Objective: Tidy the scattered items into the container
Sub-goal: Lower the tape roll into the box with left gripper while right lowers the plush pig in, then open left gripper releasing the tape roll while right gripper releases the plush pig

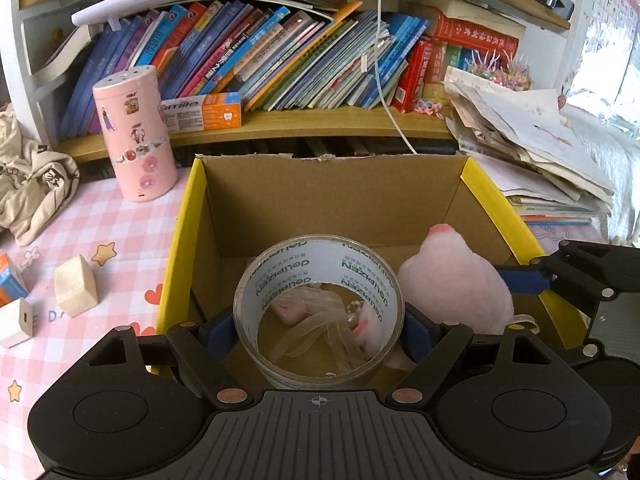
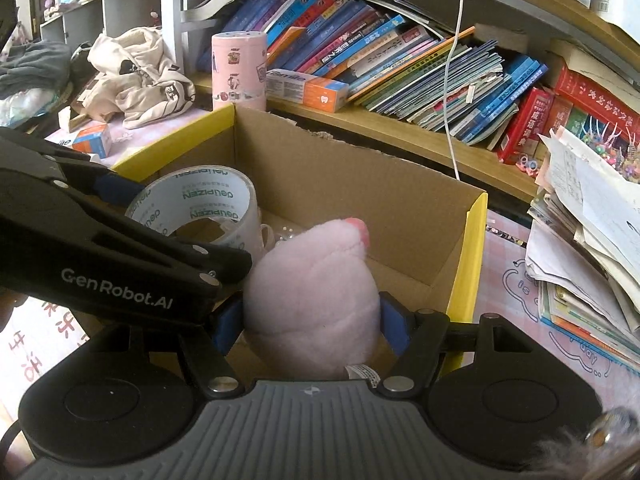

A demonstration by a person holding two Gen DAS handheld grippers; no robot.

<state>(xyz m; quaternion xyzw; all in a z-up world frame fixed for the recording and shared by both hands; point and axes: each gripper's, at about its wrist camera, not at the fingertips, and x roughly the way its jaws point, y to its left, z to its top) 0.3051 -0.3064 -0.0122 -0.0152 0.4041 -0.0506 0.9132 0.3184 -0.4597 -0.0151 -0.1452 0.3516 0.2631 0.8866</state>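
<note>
Cluttered pink desk (image 1: pixel 100 216), cardboard box (image 1: pixel 332 200) mid-frame. Left gripper (image 1: pixel 320 330) clamps tape roll (image 1: pixel 319 308), right gripper (image 2: pixel 312 320) squeezes pink plush (image 2: pixel 312 292), both over box. Careless release: roll might topple onto clear strips (image 1: pixel 308 340) lower centre.

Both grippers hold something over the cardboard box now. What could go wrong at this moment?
1. The tape roll and pink plush hang close together; the grippers could bump on release.
2. The roll may drop onto the beads and clear straps below.
3. Released on edge, it might roll inside the box.
</note>
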